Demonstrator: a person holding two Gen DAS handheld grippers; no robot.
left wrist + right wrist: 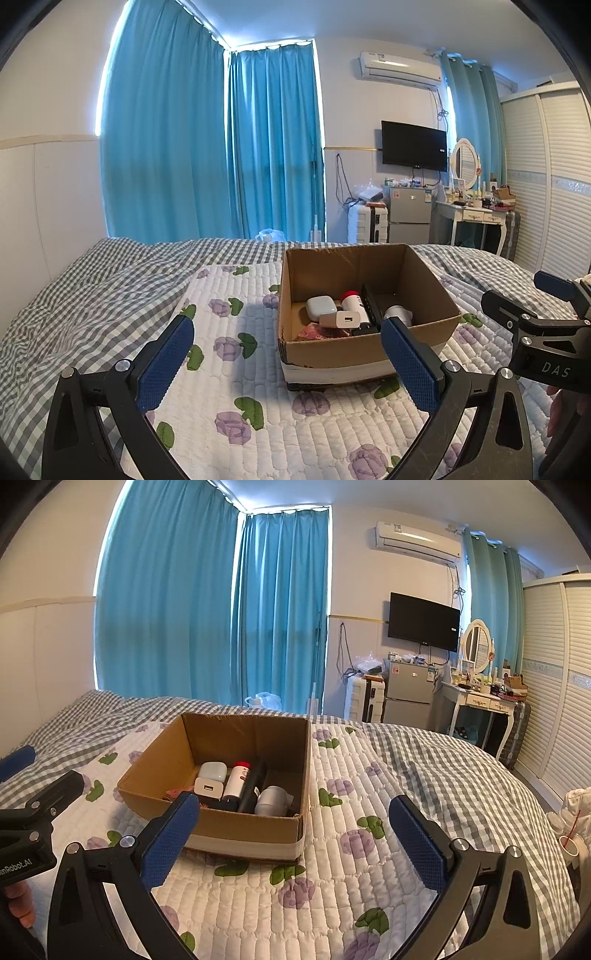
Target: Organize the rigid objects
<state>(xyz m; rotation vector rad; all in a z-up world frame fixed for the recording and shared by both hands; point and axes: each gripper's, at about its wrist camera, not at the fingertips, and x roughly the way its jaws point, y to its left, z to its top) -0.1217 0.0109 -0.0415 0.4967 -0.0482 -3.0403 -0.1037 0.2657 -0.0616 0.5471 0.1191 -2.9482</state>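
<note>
Cardboard makes up the open box [364, 334] sitting on the quilted floral mat [258, 387] spread over the bed [92, 295], and the rigid things already lie in its bottom: a white earbud case [320, 305], a white USB charger [347, 319], a red-capped white bottle [352, 301], a long black bar [370, 308] and a pale rounded piece [397, 314]. Both tools hover short of the box, the left gripper [288, 365] and the right gripper [293, 843] each with fingers spread wide and nothing between them. These items look light, hard and smooth, so the glossy case and the bottle would likely slip unless pinched across flat or narrow sides; the charger's square body offers the surest hold. Thin box walls will probably flex or slide on the soft mat if bumped. Entry is best from above, since the things are crowded together at the near wall, while the mat to either side of the box lies open for setting items down.
</note>
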